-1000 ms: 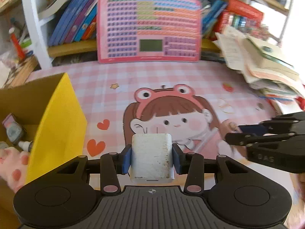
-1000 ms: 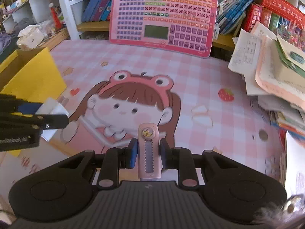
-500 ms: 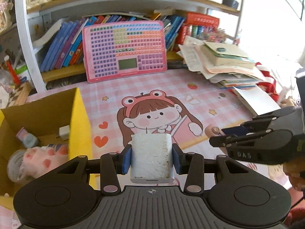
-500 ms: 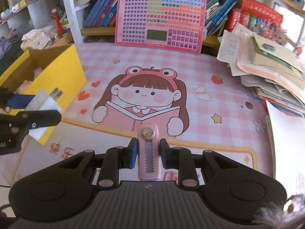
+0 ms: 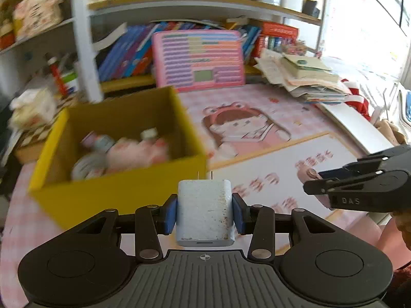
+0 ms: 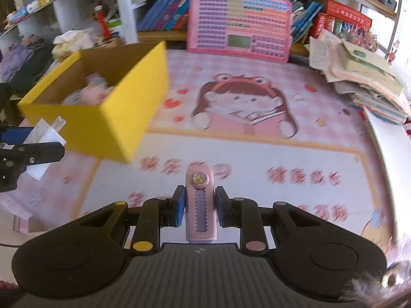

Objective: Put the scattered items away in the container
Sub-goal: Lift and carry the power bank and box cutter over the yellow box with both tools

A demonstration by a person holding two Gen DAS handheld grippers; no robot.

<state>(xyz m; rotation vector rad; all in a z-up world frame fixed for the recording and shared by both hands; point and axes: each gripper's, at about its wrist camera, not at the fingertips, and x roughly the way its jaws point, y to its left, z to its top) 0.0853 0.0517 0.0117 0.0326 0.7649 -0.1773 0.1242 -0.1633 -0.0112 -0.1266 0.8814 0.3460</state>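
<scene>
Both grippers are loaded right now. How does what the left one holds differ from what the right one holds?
The left gripper holds a white charger plug; the right gripper holds a pink utility knife. The charger plug is wide, boxy and scuffed, with two metal prongs pointing forward; the utility knife is narrow and long, with a purple toothed slider track and a star sticker. Both are clamped between blue-padded fingers, off the table and not yet in the yellow box.

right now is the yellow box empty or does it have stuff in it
Not empty: the yellow box holds a pink plush toy and small bottles.
</scene>
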